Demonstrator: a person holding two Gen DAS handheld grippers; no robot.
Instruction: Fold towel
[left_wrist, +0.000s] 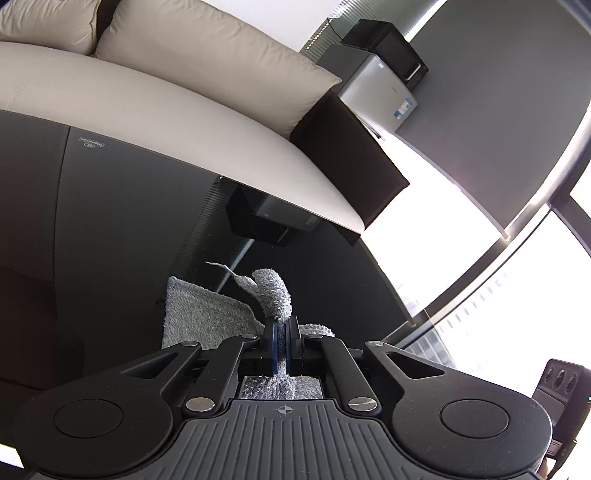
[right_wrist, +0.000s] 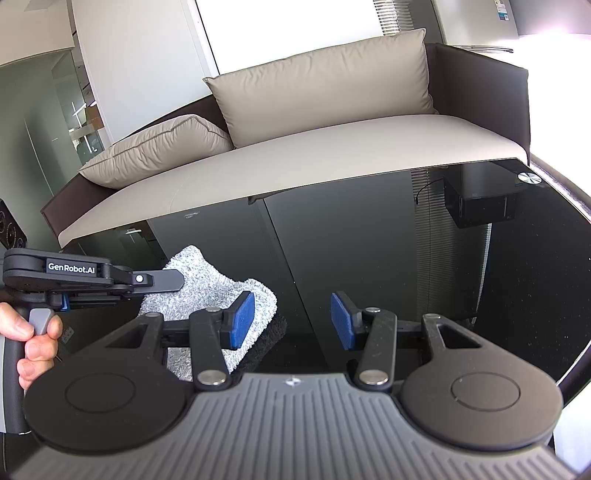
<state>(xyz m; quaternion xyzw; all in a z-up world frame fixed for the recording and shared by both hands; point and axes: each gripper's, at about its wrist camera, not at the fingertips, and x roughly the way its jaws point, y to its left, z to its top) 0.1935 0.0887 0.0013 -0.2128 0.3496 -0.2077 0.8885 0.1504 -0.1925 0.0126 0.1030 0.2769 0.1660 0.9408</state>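
A grey terry towel (left_wrist: 207, 314) lies on a glossy black table (left_wrist: 110, 240). My left gripper (left_wrist: 282, 334) is shut on a bunched edge of the towel, and a curl of cloth (left_wrist: 273, 291) sticks up past the fingertips. In the right wrist view the towel (right_wrist: 207, 291) lies at lower left, with the left gripper's finger (right_wrist: 162, 278) reaching over it from the left. My right gripper (right_wrist: 293, 319) is open and empty just above the table, its left blue pad (right_wrist: 242, 314) over the towel's right edge.
A beige sofa with cushions (right_wrist: 325, 88) stands behind the table's far edge (right_wrist: 295, 184). A small fridge with a black box on top (left_wrist: 384, 81) stands at the right. Bright windows lie to the right. A hand (right_wrist: 33, 332) grips the left gripper's handle.
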